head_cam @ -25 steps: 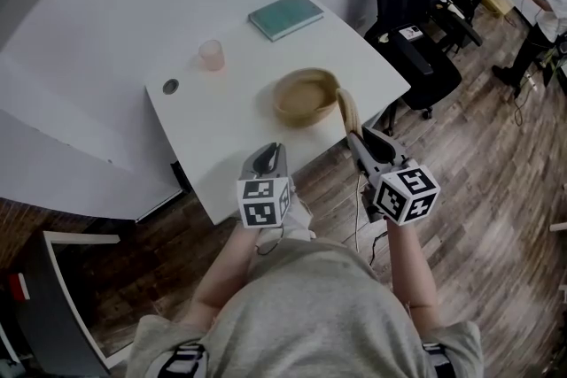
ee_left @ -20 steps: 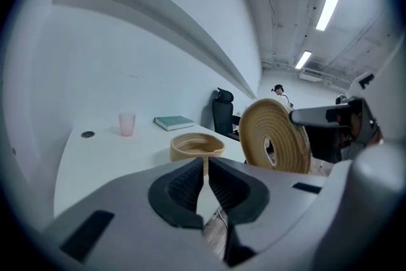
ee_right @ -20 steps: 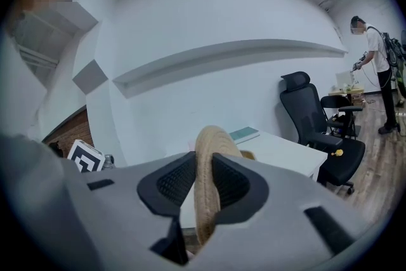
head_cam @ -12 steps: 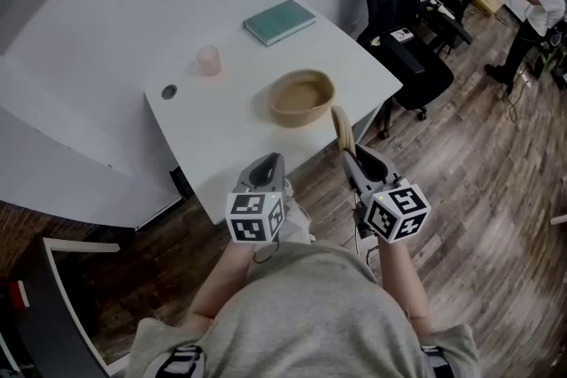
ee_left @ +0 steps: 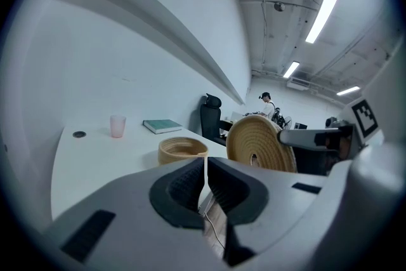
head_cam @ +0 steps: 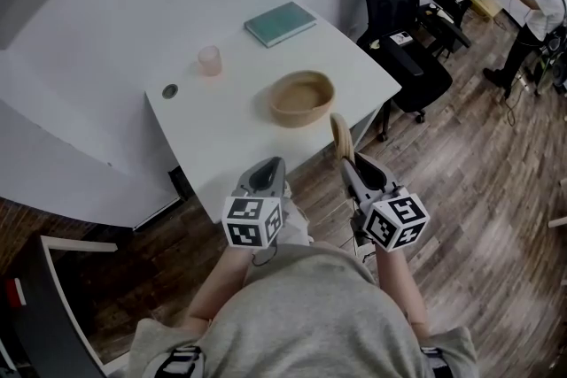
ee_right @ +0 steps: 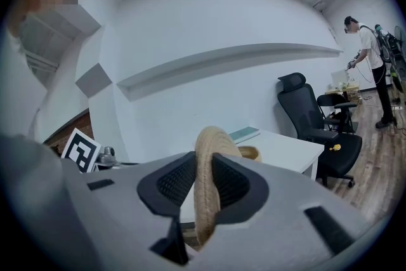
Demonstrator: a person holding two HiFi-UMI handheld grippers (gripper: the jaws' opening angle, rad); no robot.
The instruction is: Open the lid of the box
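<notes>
Two grippers are held low in front of the person, near the near edge of the white table point(head_cam: 199, 133). The right gripper point(head_cam: 345, 162) is clamped on the woven lid point(head_cam: 337, 133). Its dark pads press on both flat faces of the lid point(ee_right: 208, 143), and the rim rises above the jaws of the right gripper point(ee_right: 204, 184).

The lid stands on its edge, upright. In the head view it looks like a narrow strip (seen from its edge) whose long side runs from near to far, with the flat faces turned to the left and to the right. In the left gripper view one round face of the lid point(ee_left: 260, 143) is turned toward that camera, with a small dark mark at its middle.

The left gripper point(head_cam: 273, 162) has its jaws together and nothing is between them point(ee_left: 205, 174). It is to the left of the lid and does not touch it.

The round woven box point(head_cam: 301, 99) sits on the table, a little beyond the lid, with its open mouth upward. It is apart from both grippers.

Farther on the table are a pink cup point(head_cam: 209, 59) and a green book point(head_cam: 281, 22). A black chair point(head_cam: 403, 22) stands to the right of the table on the wooden floor point(head_cam: 478, 190), and a person point(head_cam: 540, 13) is at the far right.
</notes>
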